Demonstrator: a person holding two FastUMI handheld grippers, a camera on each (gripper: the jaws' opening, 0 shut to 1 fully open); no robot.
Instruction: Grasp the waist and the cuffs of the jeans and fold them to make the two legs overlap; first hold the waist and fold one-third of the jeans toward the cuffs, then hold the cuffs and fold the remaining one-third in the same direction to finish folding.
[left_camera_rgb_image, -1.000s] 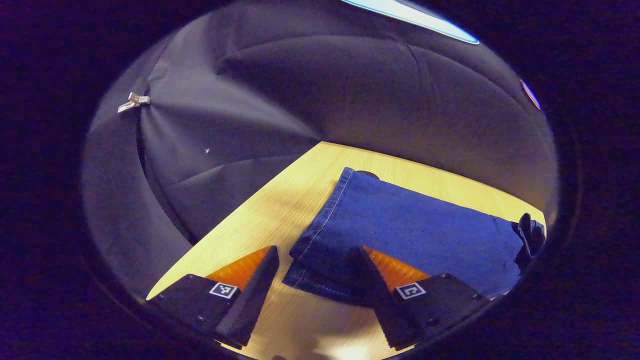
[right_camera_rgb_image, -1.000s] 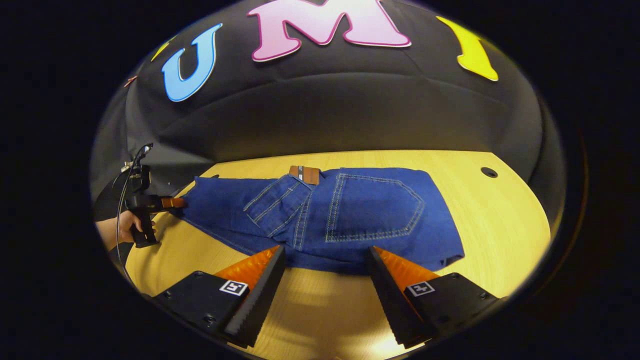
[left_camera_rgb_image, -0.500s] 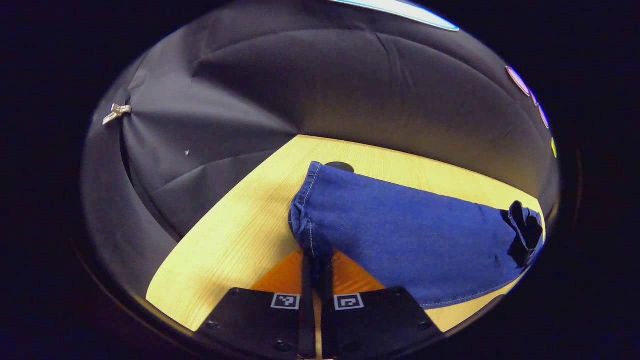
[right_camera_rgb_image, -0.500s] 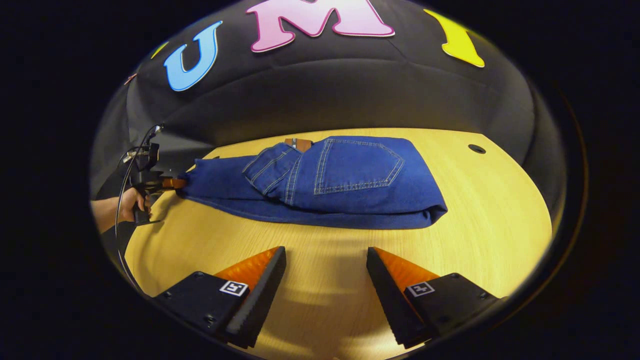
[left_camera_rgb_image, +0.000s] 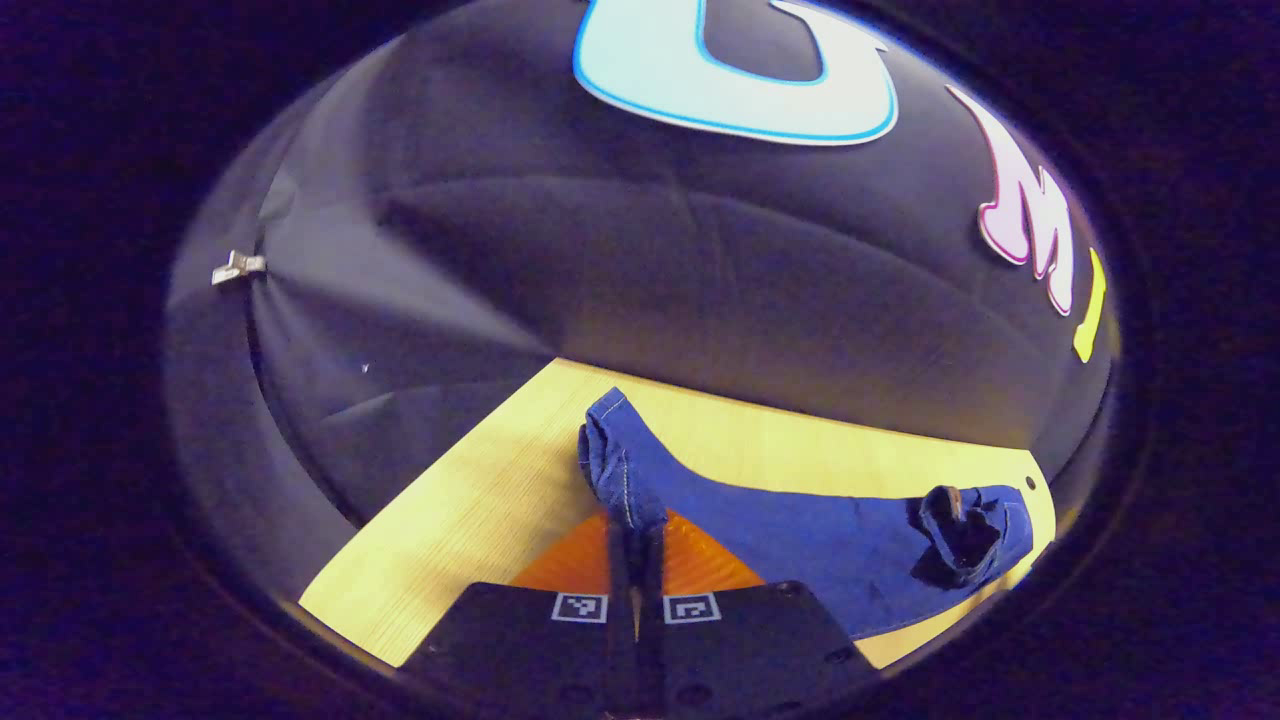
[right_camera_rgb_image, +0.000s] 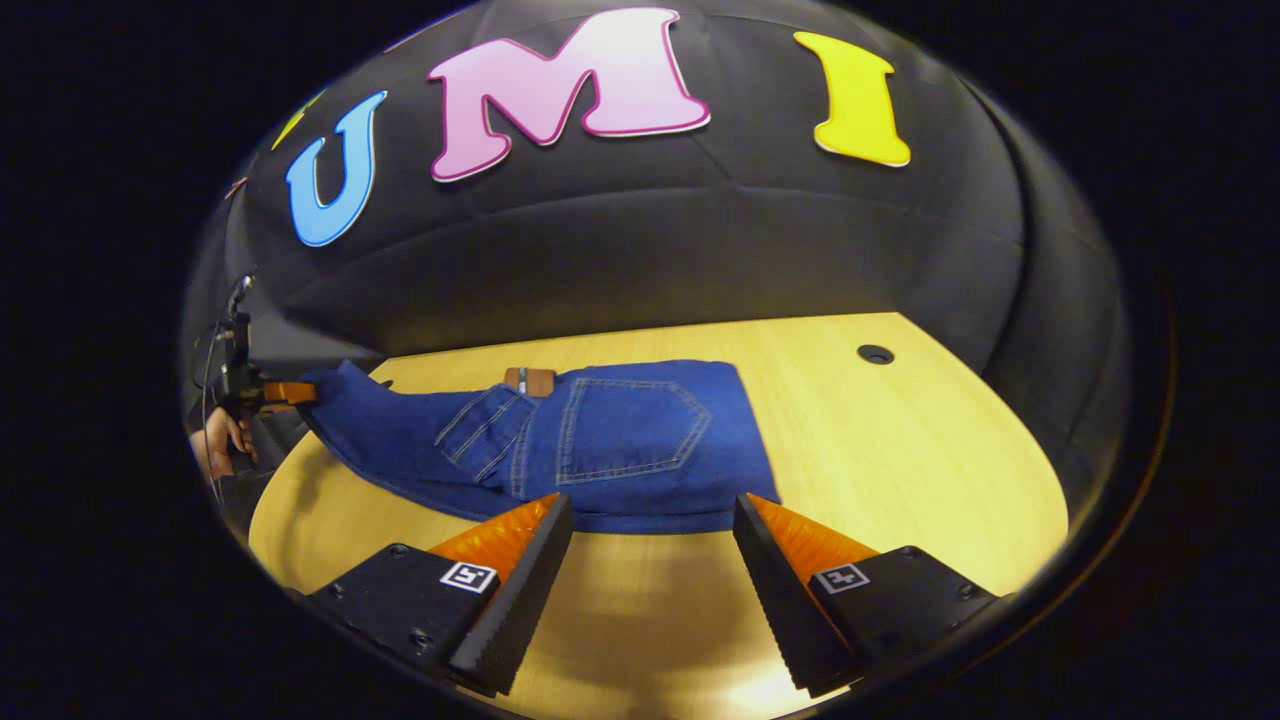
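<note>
Left gripper view: left gripper (left_camera_rgb_image: 634, 560) at bottom centre, fingers pressed together on the bunched cuffs (left_camera_rgb_image: 612, 462) of the jeans (left_camera_rgb_image: 800, 545), cuff end lifted off the wooden counter (left_camera_rgb_image: 470, 510). Rest of the denim trailing right across the counter to a dark crumpled lump at the far end, probably the folded waist, though too small and shadowed to be sure. Small metal clip (left_camera_rgb_image: 238, 267) pinned on the black cloth wall at far left.

Right gripper view, left to right: a hand (right_camera_rgb_image: 222, 440) at the far left edge gripping the other gripper, with the cuff end raised there above the counter edge. Then the jeans lying flat mid-counter, waist section folded over onto the legs, back pocket (right_camera_rgb_image: 632, 428) and brown leather patch (right_camera_rgb_image: 530, 380) facing up, details hidden from the other camera. Right gripper (right_camera_rgb_image: 650, 545) at the bottom, fingers spread wide and holding nothing, tips just at the near edge of the folded denim. Round cable hole (right_camera_rgb_image: 875, 354) in the counter farther right.
</note>
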